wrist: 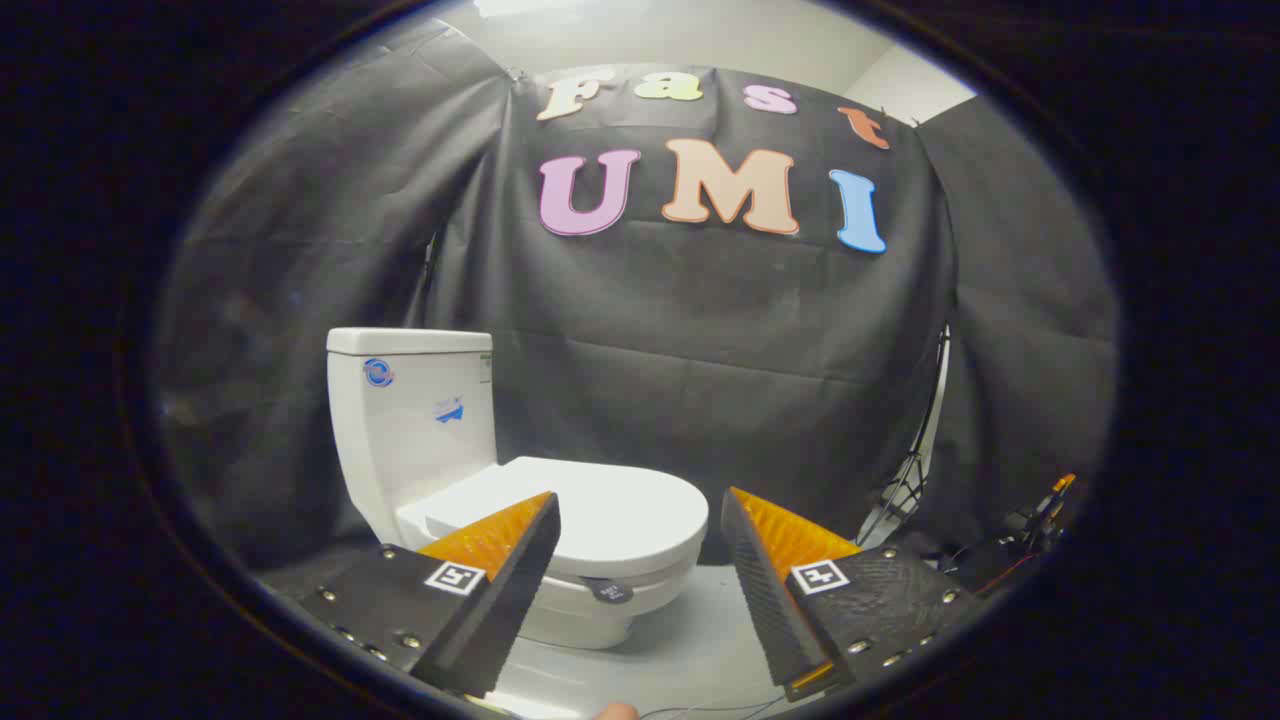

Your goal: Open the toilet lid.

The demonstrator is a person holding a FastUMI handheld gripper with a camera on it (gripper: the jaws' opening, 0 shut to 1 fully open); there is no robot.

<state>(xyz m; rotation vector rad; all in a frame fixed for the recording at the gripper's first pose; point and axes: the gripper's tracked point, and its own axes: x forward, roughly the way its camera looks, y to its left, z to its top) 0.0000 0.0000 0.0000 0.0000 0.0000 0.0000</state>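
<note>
Toilet lid down, just beyond gripper; fingers spread apart, touching nothing

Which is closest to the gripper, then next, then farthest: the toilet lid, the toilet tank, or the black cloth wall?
With the gripper open, in the gripper view:
1. Toilet lid, shut, just ahead between the fingers.
2. Toilet tank, behind the lid, toward the left.
3. Black cloth wall, behind everything.
</note>
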